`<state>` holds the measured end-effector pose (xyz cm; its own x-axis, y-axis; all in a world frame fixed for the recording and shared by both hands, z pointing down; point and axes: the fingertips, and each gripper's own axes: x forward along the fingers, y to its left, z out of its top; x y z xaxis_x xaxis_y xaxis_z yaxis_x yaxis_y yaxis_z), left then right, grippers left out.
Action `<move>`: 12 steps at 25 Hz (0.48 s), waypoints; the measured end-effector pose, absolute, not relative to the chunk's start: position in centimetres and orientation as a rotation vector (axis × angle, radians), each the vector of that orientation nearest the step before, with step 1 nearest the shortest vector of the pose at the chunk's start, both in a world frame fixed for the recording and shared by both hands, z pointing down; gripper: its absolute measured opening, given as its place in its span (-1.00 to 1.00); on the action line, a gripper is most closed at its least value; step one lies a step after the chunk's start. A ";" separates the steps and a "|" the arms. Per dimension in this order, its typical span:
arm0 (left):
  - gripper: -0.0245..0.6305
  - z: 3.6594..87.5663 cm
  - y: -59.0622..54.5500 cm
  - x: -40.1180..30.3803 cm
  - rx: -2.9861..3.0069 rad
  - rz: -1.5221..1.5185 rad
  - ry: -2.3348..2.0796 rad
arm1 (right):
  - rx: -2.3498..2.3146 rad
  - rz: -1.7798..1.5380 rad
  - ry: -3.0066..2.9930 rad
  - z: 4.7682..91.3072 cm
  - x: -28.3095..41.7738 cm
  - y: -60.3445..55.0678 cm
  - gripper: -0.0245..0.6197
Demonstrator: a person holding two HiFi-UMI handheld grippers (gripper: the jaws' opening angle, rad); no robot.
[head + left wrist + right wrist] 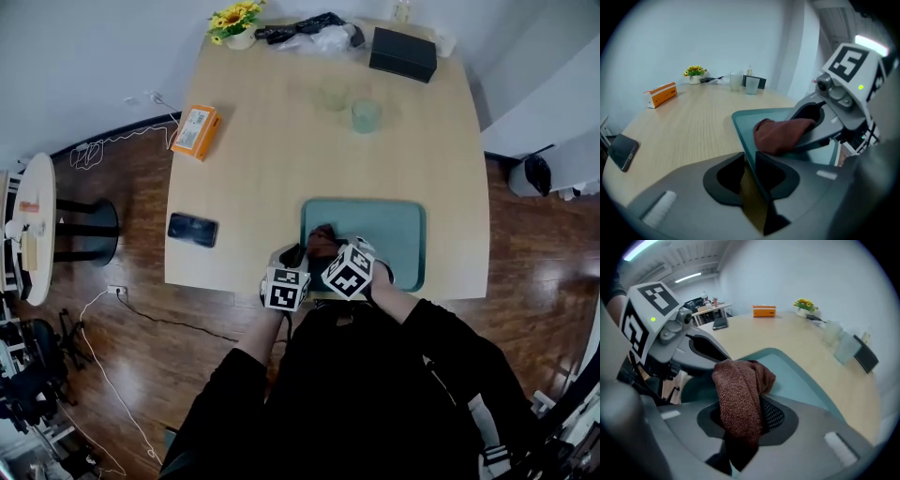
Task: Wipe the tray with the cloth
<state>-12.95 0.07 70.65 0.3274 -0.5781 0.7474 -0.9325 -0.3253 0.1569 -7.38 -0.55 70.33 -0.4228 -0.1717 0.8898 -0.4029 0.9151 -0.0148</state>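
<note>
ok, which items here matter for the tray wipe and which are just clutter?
Job: tray, cloth, left gripper clamping the tray rim, right gripper holding the cloth.
Clutter: phone, orange box, flowers, cups, black box.

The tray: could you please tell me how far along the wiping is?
Done: the right gripper is shut on the cloth and the left gripper clamps the near rim of the tray. In hand: the cloth sits over the tray's near left part. Left: the remaining tray surface; no wiped area can be told apart.
</note>
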 end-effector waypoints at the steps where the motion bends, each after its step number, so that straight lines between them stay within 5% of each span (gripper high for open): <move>1: -0.75 70.6 0.1 -13.1 2.006 0.775 -1.322 | 0.383 0.256 -2.020 70.2 -9.3 -0.2 -0.57; 7: -0.82 70.6 0.0 -14.1 1.954 0.713 -1.309 | 0.391 0.268 -2.023 70.0 -10.0 -0.4 -0.57; 12: -0.82 70.7 0.1 -14.0 1.955 0.722 -1.310 | 0.546 0.328 -1.966 70.0 0.3 -0.3 -0.58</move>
<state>-14.00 0.14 70.71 0.3435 -0.5673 0.7485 -0.9358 -0.2742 0.2216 0.32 -0.30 70.04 -0.3725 -0.2313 0.8987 -0.5104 0.8599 0.0097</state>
